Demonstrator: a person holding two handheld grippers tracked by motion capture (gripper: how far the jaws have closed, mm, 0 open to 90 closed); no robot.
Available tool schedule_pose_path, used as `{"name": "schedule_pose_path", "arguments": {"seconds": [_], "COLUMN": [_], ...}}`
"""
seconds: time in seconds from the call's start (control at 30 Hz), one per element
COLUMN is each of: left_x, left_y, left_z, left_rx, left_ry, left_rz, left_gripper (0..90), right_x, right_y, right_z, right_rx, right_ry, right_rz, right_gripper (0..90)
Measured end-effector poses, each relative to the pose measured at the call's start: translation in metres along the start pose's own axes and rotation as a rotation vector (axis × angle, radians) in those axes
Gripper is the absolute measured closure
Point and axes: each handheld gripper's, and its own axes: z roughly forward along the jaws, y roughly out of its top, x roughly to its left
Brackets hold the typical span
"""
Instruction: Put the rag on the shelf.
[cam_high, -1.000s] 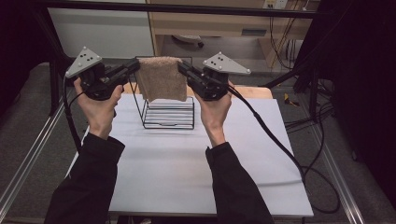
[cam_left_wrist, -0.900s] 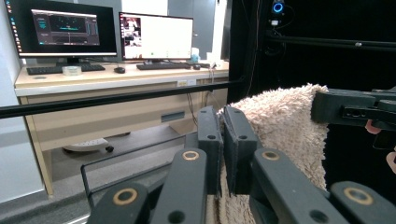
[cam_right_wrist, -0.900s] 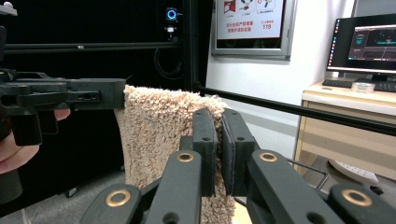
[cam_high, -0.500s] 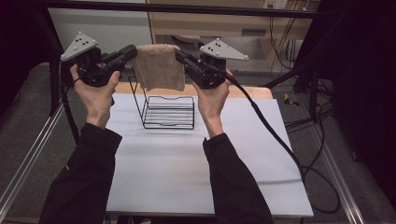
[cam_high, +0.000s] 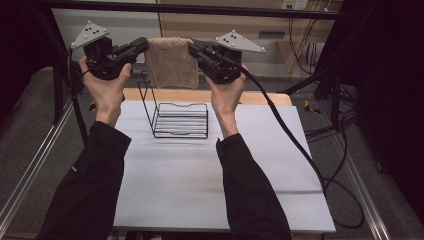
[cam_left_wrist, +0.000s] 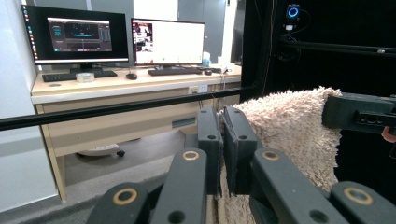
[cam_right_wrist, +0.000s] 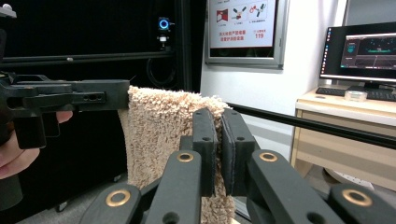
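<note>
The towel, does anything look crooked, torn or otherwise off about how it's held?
Nothing stands out. The towel hangs flat and undamaged between the left tongs and right tongs, each clamped on an upper corner, above the wire rack, with its top edge about level.

Wire rack — white table.

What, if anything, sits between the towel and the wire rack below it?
Nothing visible. The towel hangs in the air, pinched at its top corners by the left hand-held gripper and right hand-held gripper. Only open air separates it from the wire rack on the table.
</note>
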Motion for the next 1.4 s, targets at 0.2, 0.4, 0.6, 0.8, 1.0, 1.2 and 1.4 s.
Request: {"name": "schedule_pose_path", "arguments": {"seconds": [0.2,0.4,0.6,0.8,1.0,1.2,1.4], "left_x": [0.004,0.008,0.014,0.020,0.024,0.027,0.029], "left_y": [0.003,0.005,0.000,-0.005,-0.011,-0.020,-0.028], "left_z": [0.009,0.016,0.024,0.031,0.037,0.038,0.037], "left_rx": [0.003,-0.005,0.013,0.021,0.032,0.043,0.065], "left_ry": [0.008,0.015,0.022,0.030,0.036,0.037,0.039], "left_rz": [0.004,0.017,-0.001,-0.004,-0.001,-0.012,-0.005], "left_gripper": [85.7,85.7,85.7,85.7,85.7,85.7,85.7], "right_x": [-0.007,-0.015,-0.021,-0.027,-0.033,-0.033,-0.032], "right_y": [0.002,0.001,-0.002,-0.007,-0.011,-0.016,-0.024], "right_z": [0.007,0.016,0.026,0.036,0.043,0.046,0.048], "right_rx": [0.005,0.016,0.032,0.050,0.071,0.090,0.119], "right_ry": [-0.009,-0.016,-0.022,-0.024,-0.029,-0.024,-0.025], "right_rz": [0.000,0.008,0.012,0.018,0.018,0.018,0.017], "right_gripper": [85.5,85.4,85.4,85.3,85.2,85.1,85.1]}}
